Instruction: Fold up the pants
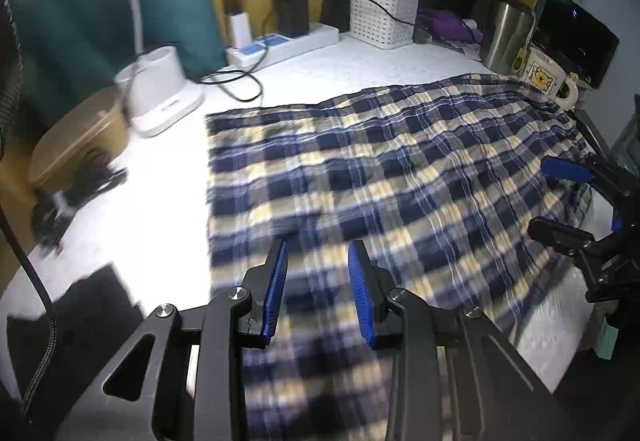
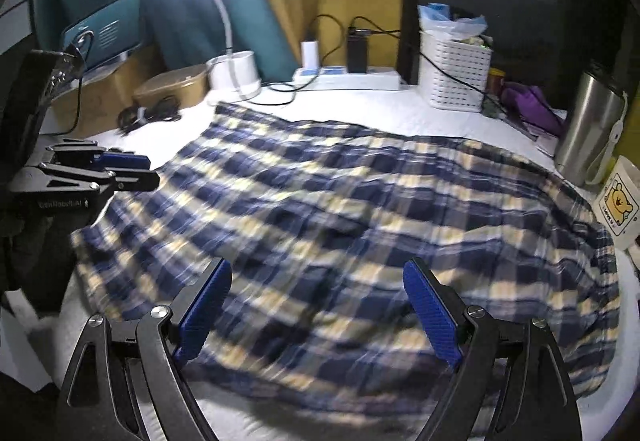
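Plaid pants [image 2: 340, 209] spread flat across the white table [image 1: 160, 201], both claws hovering empty!
White basket [image 2: 454, 77] holds plastic bags; right gripper [image 2: 318, 305] gapes wide, left gripper [image 1: 318, 289] narrower; steel tumbler [image 2: 588, 129] and bear mug [image 2: 618, 205] crowd the edge.

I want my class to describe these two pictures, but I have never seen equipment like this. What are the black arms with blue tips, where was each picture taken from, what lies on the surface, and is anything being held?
There is no robot here: a person holds a two-finger gripper in each hand, and a wide-angle camera on each looks forward along its fingers. One picture comes from the left gripper, the other from the right gripper. The blue parts are the finger pads.

On the white table cover lie blue, white and cream checked pants, spread fairly flat. Behind them stand a white perforated plastic basket, a white power strip, a steel tumbler and a white bear-print mug.

Both grippers are open above the cloth, holding nothing. Parts of both pictures are blurred.
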Action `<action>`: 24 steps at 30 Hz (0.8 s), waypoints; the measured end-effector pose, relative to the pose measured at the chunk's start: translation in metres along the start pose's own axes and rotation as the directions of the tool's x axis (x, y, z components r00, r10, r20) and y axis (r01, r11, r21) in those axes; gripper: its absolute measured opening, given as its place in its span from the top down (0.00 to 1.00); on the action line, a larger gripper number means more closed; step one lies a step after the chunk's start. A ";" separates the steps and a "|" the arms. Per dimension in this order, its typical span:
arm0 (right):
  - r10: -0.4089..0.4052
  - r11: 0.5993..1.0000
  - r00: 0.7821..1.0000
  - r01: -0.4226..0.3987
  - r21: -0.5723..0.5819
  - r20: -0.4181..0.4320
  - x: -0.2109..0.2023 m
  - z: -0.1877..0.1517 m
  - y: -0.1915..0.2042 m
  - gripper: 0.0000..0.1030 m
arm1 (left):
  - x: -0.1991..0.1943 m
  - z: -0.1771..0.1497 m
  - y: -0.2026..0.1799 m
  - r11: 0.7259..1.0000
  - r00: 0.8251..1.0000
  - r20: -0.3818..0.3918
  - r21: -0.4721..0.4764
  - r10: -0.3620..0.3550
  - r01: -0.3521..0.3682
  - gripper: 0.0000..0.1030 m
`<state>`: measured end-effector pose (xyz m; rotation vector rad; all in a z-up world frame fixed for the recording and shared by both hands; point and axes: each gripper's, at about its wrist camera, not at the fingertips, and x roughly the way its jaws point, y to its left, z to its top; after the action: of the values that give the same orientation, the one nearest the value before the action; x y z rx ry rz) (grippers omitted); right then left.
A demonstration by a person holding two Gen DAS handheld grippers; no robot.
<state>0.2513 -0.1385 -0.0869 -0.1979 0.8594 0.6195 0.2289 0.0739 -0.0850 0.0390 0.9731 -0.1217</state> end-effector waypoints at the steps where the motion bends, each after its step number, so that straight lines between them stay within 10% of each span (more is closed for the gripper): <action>1: -0.006 1.000 1.000 0.006 0.005 -0.001 0.002 0.002 -0.004 0.14 | 0.005 0.005 -0.001 1.000 1.000 -0.003 0.007 -0.001 0.001 0.70; 24: -0.074 0.995 0.993 0.080 0.066 -0.095 0.054 0.021 -0.061 0.14 | 0.069 0.045 0.062 0.987 0.988 -0.047 -0.061 0.147 -0.149 0.61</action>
<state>0.3273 -0.1563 -0.1193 -0.1964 0.9568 0.5102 0.3120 0.1251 -0.1175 0.0545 1.0124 0.0474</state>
